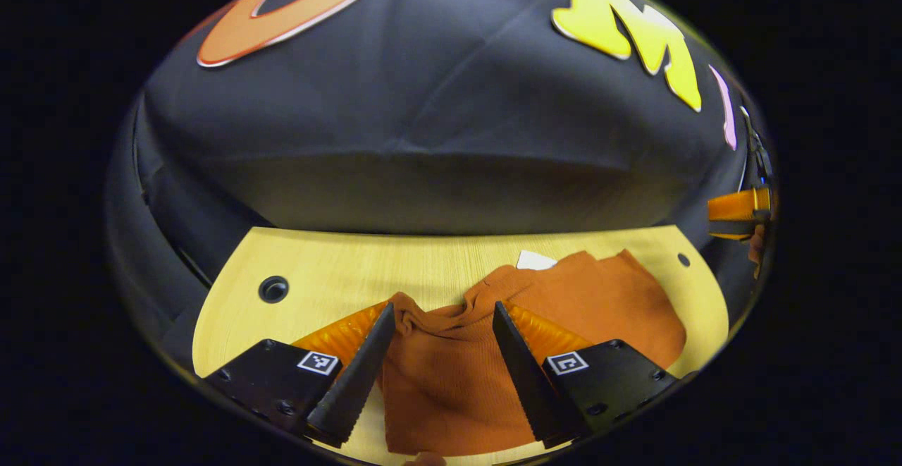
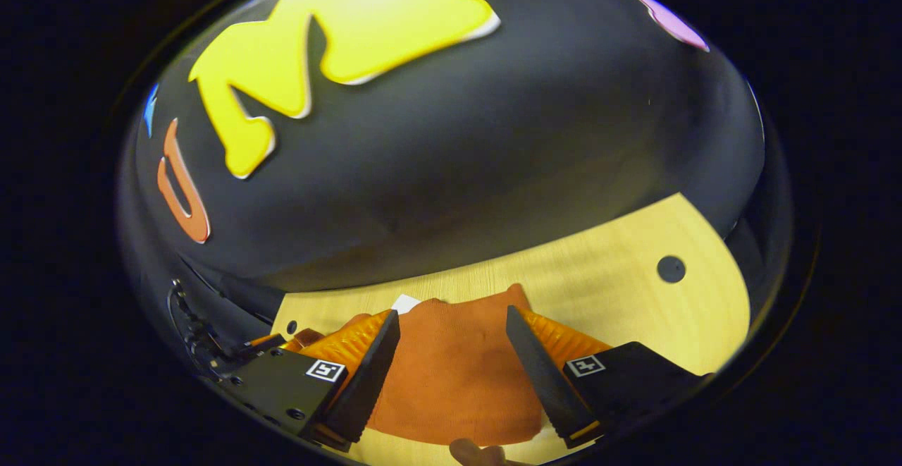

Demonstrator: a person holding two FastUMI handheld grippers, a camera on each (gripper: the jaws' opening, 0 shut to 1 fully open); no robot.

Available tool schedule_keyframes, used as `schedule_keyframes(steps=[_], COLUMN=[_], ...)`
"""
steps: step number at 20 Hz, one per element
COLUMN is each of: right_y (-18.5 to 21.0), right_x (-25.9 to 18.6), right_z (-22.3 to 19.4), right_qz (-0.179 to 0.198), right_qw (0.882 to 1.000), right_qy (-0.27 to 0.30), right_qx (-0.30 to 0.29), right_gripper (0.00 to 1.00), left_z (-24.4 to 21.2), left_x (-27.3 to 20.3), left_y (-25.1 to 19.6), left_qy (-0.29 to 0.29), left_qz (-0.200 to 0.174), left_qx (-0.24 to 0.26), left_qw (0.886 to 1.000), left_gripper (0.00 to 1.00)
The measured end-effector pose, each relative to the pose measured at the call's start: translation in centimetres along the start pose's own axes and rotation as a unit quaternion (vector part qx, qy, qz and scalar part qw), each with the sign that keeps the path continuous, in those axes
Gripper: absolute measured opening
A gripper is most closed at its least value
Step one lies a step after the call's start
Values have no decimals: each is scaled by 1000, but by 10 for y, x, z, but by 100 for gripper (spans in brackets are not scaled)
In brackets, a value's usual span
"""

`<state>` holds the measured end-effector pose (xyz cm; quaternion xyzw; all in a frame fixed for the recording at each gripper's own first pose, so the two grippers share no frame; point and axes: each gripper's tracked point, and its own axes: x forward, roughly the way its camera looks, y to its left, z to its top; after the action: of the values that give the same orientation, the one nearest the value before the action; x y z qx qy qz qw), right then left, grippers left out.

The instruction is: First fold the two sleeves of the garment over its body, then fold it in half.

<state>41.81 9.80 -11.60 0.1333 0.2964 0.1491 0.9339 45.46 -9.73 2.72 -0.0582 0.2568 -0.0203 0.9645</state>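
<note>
In the left gripper view, my left tool (image 1: 440, 325) hangs just above the pale wooden desk (image 1: 338, 268), its two fingers (image 1: 359, 367) spread wide with nothing pinched between them. The rust-orange knitted sweater (image 1: 451, 374) lies on the desk under and beyond the tool, filling the gap between the fingers and running on to the right, where its body bunches into a rumpled mound. A fold of the knit rises just beside the left finger's tip. A small white tag (image 1: 535, 261) peeks out at the sweater's far edge, near the neckline. A round dark hole (image 1: 273, 288) sits in the desk to the left, well apart from the garment, and a smaller one (image 1: 683, 259) lies near the right edge. At the far right rim of the view, my right tool (image 1: 736, 216) shows in part, with a bit of the hand that holds it (image 1: 755, 251).

In the right gripper view, my right tool (image 2: 451, 321) also stands wide, gripping nothing, poised over the same sweater (image 2: 458, 381). The orange knit lies flat on the desk (image 2: 620, 276) between the fingers (image 2: 373, 374), its far edge reaching just past their tips. The white tag (image 2: 405, 303) shows at that far edge, near the left finger. A dark round hole (image 2: 671, 268) marks the desk well to the right. A fingertip (image 2: 468, 450) edges in at the bottom.
</note>
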Motion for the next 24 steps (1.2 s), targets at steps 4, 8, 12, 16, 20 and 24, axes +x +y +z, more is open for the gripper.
schedule_keyframes(steps=[4,8,12,16,20,24], right_y=[23,30,22,11,3,12], right_x=[-62,-140,-204,-254,-285,-290], right_z=[11,1,-35,-76,-105,-113], right_qz=[-11,-35,-70,-100,-105,-81], right_qw=[996,987,975,961,952,958], right_qy=[-56,-117,-169,-209,-230,-225], right_qx=[-66,-106,-125,-153,-173,-159], right_gripper=[93,98,97,98,96,96], left_z=[38,45,36,-11,-36,-48], left_x=[-74,-146,-221,-269,-305,-312], left_y=[20,4,-20,-37,-48,-61], left_qy=[-81,-145,-237,-224,-225,-215], left_qz=[43,53,31,31,37,23], left_qx=[-3,29,54,46,41,25], left_qw=[996,988,970,973,973,976], left_gripper=[99,99,98,98,98,98])
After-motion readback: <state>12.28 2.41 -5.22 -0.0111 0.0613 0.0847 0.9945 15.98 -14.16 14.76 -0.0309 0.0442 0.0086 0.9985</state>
